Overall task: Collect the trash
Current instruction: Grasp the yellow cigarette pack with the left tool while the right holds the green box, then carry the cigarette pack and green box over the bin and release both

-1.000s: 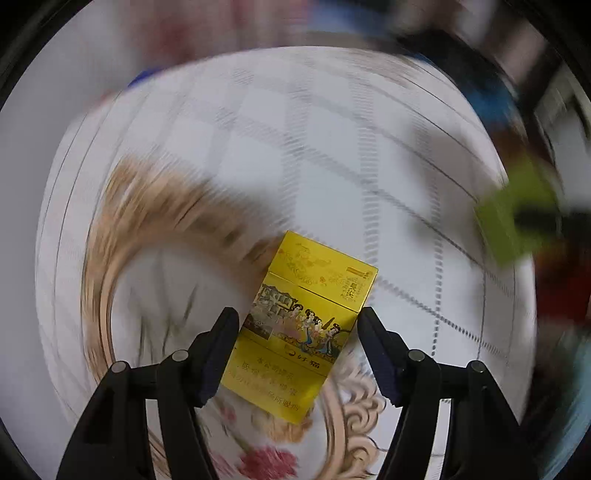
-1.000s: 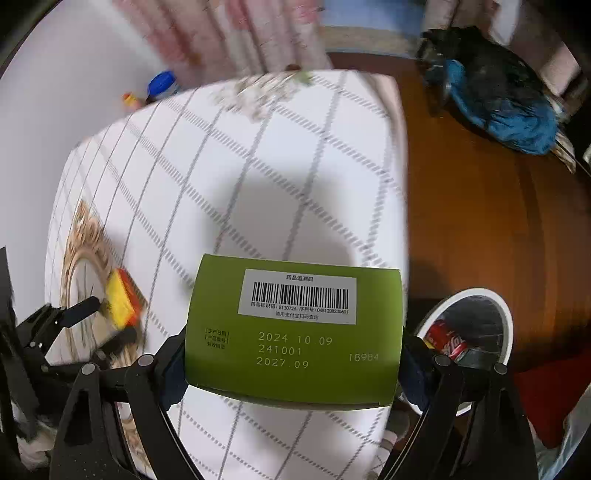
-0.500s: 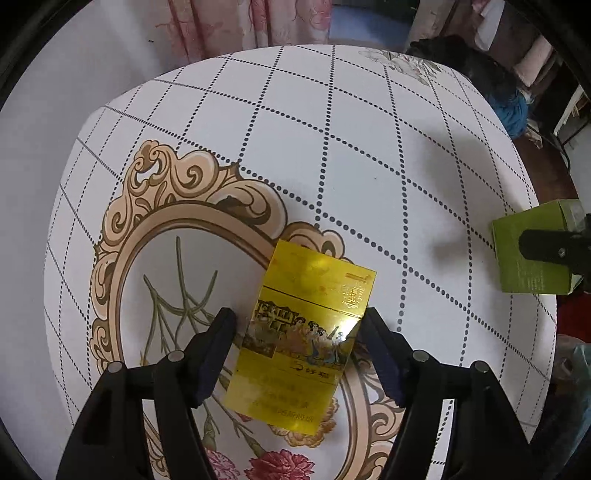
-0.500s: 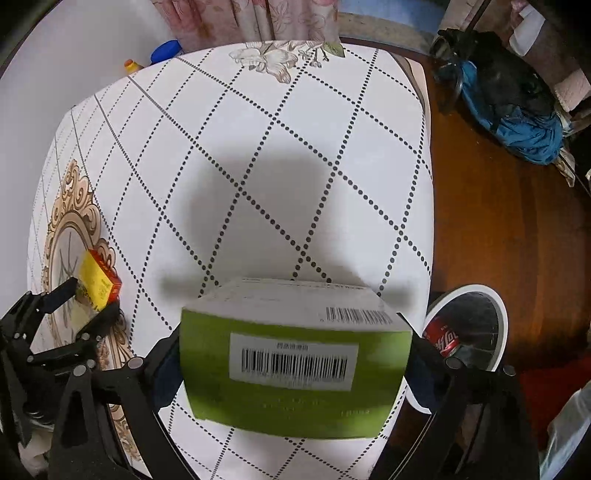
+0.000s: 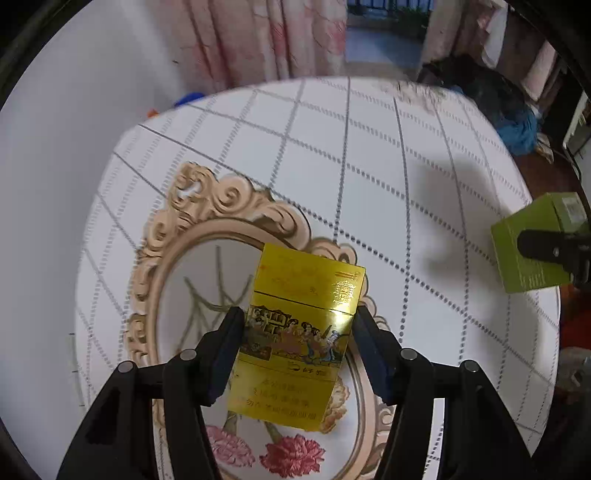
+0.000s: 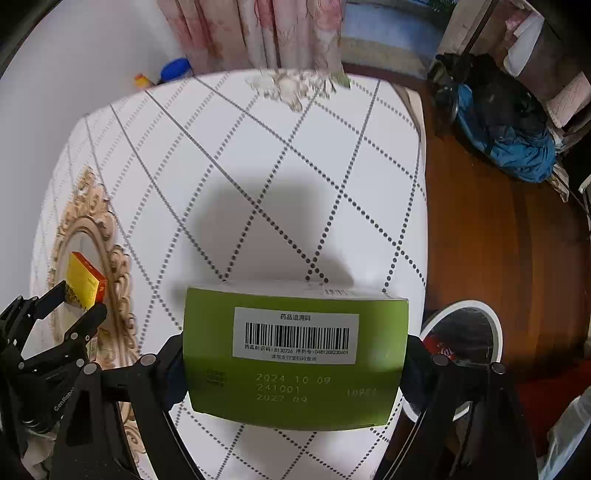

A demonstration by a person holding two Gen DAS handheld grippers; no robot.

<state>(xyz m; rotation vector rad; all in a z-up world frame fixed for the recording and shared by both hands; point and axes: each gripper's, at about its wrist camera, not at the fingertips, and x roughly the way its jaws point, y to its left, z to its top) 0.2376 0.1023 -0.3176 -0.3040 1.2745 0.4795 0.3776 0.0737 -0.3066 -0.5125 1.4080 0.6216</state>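
Observation:
A yellow cigarette pack [image 5: 295,332] with a picture band sits between the fingers of my left gripper [image 5: 299,332], whose pads press both its long sides over the white tablecloth [image 5: 369,166]. In the right wrist view the same yellow pack [image 6: 83,278] shows at far left in the left gripper [image 6: 79,299]. My right gripper [image 6: 295,369] is shut on a green box [image 6: 295,402] with a barcode label, held above the table's right edge. From the left wrist view, that green box [image 5: 532,251] appears at the far right.
A white round bin [image 6: 496,332] holding a red can [image 6: 439,345] stands on the wooden floor just right of the table. A heap of blue and black clothes [image 6: 517,147] lies further back. Pink curtains [image 6: 288,33] and a blue-capped bottle [image 6: 177,68] are behind the table.
The left gripper's fingers have come in against the yellow pack's sides. The green box has tipped so its barcode face looks at the right camera again.

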